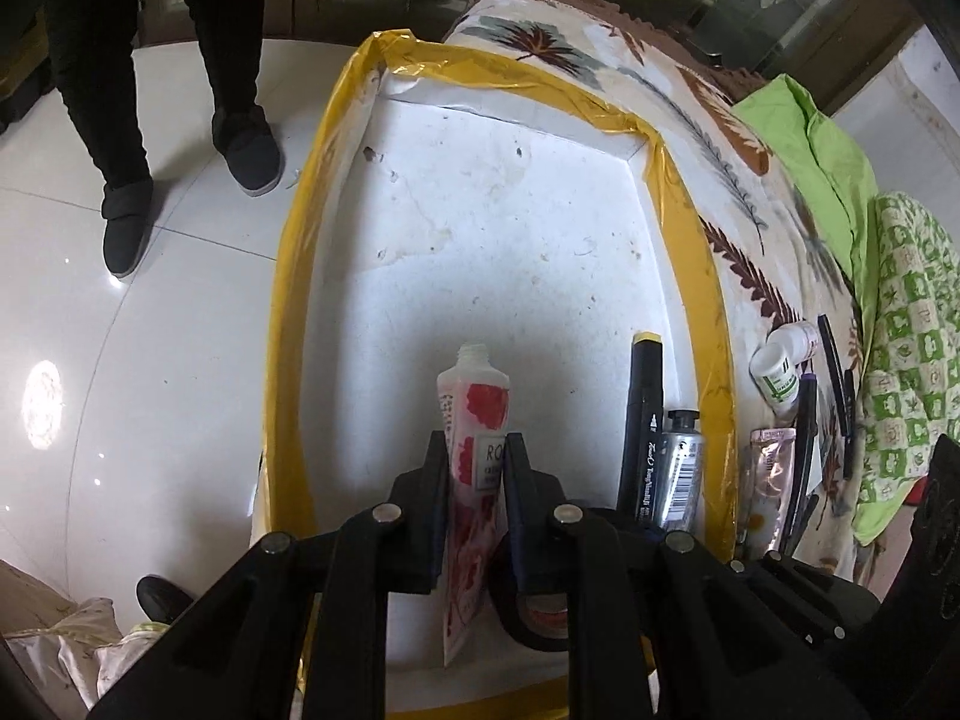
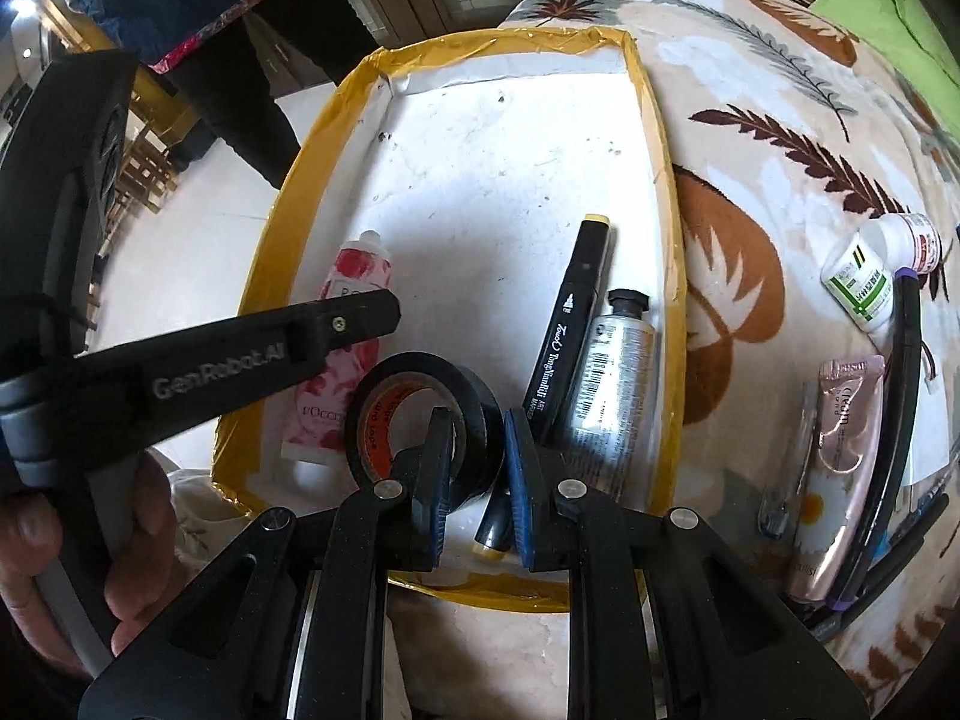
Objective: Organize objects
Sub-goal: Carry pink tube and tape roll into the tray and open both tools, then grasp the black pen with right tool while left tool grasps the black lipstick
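The left gripper's fingers pinch a rose-print tube; the right gripper pinches a black tape roll. Both hang over a yellow-taped white tray on a leaf-patterned blanket beside glossy floor tiles. Along the tray's right edge lie a black marker and a silver tube.

hidden: rose tube lower end behind left tool | pens cut off (right edge)

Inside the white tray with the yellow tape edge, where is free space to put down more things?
The far half of the tray, beyond the rose tube and marker, is bare. The near end is crowded: rose tube, tape roll, marker, silver tube.
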A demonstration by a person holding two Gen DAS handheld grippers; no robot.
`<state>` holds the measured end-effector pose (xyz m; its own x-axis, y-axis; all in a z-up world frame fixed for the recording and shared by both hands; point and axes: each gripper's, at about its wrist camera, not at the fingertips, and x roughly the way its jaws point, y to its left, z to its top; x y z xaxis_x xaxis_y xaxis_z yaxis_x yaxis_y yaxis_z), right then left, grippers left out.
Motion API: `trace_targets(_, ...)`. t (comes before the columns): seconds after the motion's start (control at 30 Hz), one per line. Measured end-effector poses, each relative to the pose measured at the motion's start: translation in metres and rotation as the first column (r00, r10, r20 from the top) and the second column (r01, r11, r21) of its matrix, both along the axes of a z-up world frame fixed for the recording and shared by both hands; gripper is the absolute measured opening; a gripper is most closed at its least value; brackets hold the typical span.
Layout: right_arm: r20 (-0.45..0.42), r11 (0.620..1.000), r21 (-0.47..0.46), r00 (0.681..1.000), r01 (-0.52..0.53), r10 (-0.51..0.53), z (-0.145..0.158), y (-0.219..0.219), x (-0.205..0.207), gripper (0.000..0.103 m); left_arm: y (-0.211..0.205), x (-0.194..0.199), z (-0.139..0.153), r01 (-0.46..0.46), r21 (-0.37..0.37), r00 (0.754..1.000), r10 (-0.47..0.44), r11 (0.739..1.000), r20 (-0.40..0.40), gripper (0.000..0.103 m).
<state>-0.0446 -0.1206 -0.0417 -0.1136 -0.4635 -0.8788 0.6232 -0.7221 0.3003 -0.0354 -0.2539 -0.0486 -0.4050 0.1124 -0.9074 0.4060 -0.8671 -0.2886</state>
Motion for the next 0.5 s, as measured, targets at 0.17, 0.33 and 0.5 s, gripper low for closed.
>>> trace_targets(0.17, 0.096, 1.0, -0.007, 0.995, 0.003, -0.002, -0.012, 0.0, -0.005, 0.019, -0.008, 0.003, -0.004, -0.038, 0.081, 0.999, 0.039, 0.996, -0.012, 0.026)
trace_targets(0.33, 0.046, 0.998, -0.068, 0.999, 0.004, -0.001, 0.009, 0.011, -0.001, 0.045, -0.012, 0.011, 0.011, -0.079, 0.075, 0.991, 0.086, 0.994, -0.099, 0.061)
trace_targets(0.5, 0.029, 0.98, -0.191, 0.998, 0.061, -0.057, 0.037, 0.046, -0.006, 0.047, -0.007, 0.02, 0.031, -0.076, 0.06, 0.977, 0.086, 0.995, -0.194, 0.064)
